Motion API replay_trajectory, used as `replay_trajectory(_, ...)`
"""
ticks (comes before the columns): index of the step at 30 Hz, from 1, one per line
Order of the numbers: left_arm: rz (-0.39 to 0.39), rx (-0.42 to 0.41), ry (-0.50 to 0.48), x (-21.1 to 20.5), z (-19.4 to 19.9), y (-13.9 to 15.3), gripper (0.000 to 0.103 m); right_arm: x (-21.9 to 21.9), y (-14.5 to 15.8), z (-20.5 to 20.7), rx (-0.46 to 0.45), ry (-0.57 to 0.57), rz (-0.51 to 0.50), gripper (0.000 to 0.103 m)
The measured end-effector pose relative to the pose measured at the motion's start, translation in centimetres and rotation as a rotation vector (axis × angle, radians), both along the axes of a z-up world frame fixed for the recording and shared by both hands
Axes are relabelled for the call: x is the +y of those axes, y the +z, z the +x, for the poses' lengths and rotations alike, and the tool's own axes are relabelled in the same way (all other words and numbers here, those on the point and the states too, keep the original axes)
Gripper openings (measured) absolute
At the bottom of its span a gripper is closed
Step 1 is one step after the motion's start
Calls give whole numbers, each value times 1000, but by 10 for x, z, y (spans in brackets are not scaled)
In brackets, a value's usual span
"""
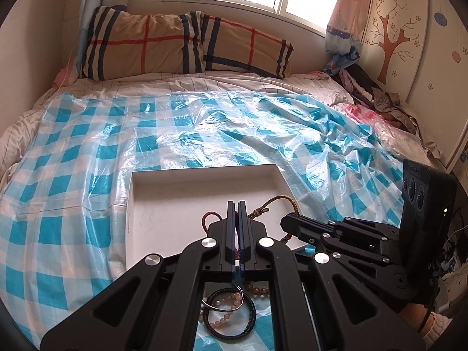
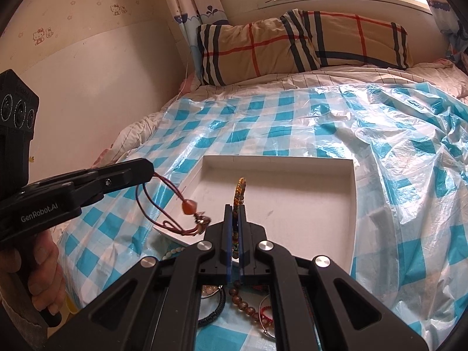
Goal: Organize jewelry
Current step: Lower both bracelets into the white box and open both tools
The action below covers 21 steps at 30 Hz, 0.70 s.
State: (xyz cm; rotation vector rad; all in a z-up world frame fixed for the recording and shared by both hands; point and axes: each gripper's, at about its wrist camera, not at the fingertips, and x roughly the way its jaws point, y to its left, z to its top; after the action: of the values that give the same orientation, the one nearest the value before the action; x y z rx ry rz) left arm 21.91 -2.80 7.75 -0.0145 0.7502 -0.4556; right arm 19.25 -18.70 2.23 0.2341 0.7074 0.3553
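Two bracelets being carried: red cord bracelet (image 2: 175, 204) pinched in left gripper (image 2: 147, 169) fingers, braided bracelet (image 2: 239, 193) pinched in right gripper (image 2: 235, 213), both being held just above the near edge of the white tray (image 2: 355, 204) lying ahead on the bed.

"GenRobot.AI" on left gripper (image 2: 149, 171) body

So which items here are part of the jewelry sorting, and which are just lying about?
Job:
- white tray
- red cord bracelet, in left gripper
- braided bracelet, in right gripper
- loose bracelets on checked plastic sheet

Lying about:
- plaid pillows
- clothes pile
- curtains
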Motion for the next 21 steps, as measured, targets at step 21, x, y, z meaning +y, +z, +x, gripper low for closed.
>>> replay_trajectory(21, 134, 224, 135, 46, -11, -86, 23, -53, -38, -42, 146, -169, -117, 44)
